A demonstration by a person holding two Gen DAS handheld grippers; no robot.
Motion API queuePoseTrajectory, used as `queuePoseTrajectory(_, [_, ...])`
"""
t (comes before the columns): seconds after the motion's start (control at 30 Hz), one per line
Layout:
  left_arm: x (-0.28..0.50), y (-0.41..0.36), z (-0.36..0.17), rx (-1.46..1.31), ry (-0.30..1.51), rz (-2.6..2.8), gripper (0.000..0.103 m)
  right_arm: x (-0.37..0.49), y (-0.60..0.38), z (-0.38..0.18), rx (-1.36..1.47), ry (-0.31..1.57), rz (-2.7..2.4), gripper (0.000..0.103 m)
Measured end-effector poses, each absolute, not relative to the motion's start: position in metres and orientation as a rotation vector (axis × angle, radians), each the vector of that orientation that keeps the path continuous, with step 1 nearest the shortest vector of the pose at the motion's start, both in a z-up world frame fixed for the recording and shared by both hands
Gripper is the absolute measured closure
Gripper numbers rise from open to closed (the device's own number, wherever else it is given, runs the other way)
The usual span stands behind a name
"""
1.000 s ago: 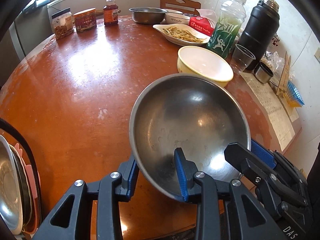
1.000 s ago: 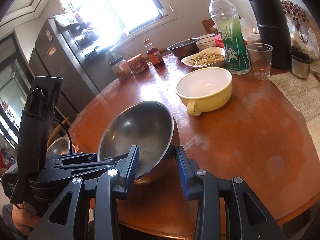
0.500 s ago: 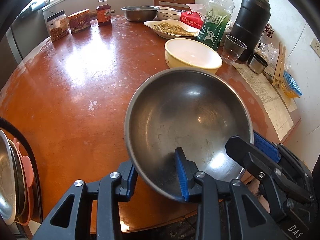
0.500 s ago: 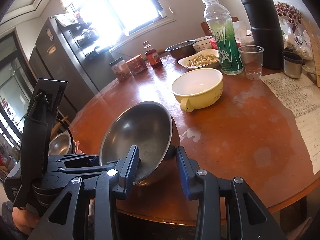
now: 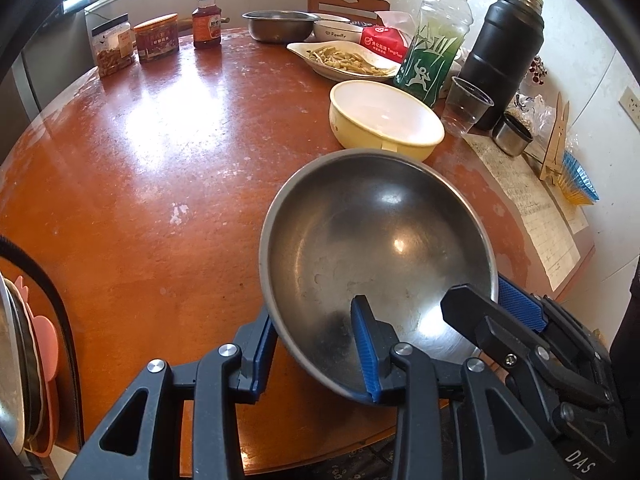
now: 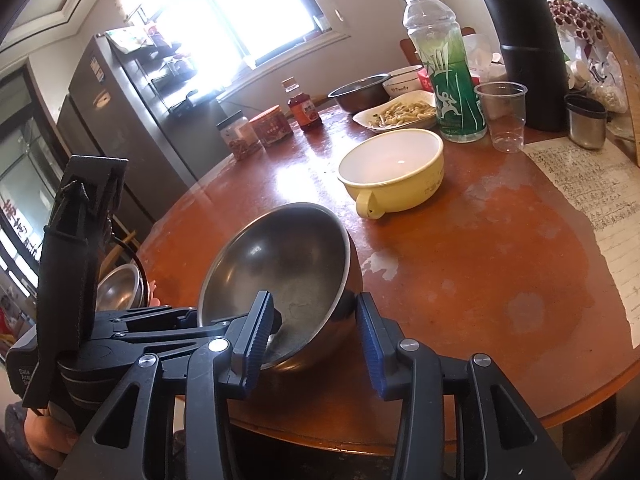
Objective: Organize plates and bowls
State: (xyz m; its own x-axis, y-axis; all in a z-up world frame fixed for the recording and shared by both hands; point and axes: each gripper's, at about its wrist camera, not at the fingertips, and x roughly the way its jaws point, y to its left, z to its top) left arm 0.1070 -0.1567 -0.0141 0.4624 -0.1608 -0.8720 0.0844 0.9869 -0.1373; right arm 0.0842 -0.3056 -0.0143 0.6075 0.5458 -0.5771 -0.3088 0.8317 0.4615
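Steel bowl (image 5: 376, 248) tilted up over the near edge of the round wooden table (image 5: 140, 168), open side facing the left wrist camera. Left gripper (image 5: 316, 344) pitched steeply down, jaws astride the bowl's near rim — one blue pad inside the bowl, the other outside on the wall, clamped on it. Right gripper (image 6: 316, 332) comes in from the right at a shallower downward angle, also straddling the rim; its jaws are opening, the inner finger (image 6: 256, 332) sits inside the bowl and the outer one stands just off the outer wall, so pads not pressing in the right wrist view. In the left wrist view the right gripper (image 5: 480, 300) shows at lower right, one finger over the rim, one behind. In the right wrist view the left gripper's body (image 6: 80, 280) sits at lower left, with part of a hand (image 6: 44, 436) under it.

Yellow bowl with handle (image 6: 394, 172) sits on the table beyond the steel bowl, apart from it. Further back: dish of noodles (image 5: 344, 60), second steel bowl (image 5: 280, 26), white bowl (image 5: 336, 32). Green bottle (image 6: 448, 68), clear plastic cup (image 6: 502, 114) and black flask (image 6: 520, 40) stand near the far right edge. Stack of plates (image 5: 20, 360) upright at the left edge of the left wrist view — off the table.
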Motion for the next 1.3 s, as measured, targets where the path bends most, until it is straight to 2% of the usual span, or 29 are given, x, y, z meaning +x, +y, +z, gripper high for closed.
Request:
queuePoseTrajectory(0.47, [0.109, -0.153, -0.009, -0.093, 1.05, -0.158, 0.064, 0.089, -0.317, -0.019, 0.383, 0.777, 0.482, 0.055])
queuePoseTrajectory(0.6, [0.109, -0.151, -0.006, -0.099, 1.04, -0.156, 0.062, 0.09, -0.32, -0.019, 0.393, 0.774, 0.473, 0.048])
queuePoseTrajectory(0.8, [0.108, -0.149, 0.005, -0.105, 1.003, -0.154, 0.058, 0.091, -0.325, -0.018, 0.401, 0.765, 0.463, 0.047])
queuePoseTrajectory(0.87, [0.108, -0.146, 0.009, -0.108, 0.99, -0.16, 0.055, 0.092, -0.327, -0.016, 0.405, 0.757, 0.453, 0.045])
queuePoseTrajectory(1.0, [0.111, -0.13, 0.022, -0.152, 0.955, -0.142, 0.053, 0.096, -0.335, -0.01, 0.4, 0.728, 0.411, 0.041])
queuePoseTrajectory(1.1, [0.125, -0.121, 0.036, -0.167, 0.915, -0.152, 0.049, 0.105, -0.342, -0.009, 0.407, 0.715, 0.391, 0.041])
queuePoseTrajectory(1.3, [0.178, -0.12, 0.045, -0.184, 0.887, -0.156, 0.049, 0.138, -0.352, -0.011, 0.426, 0.71, 0.32, 0.041])
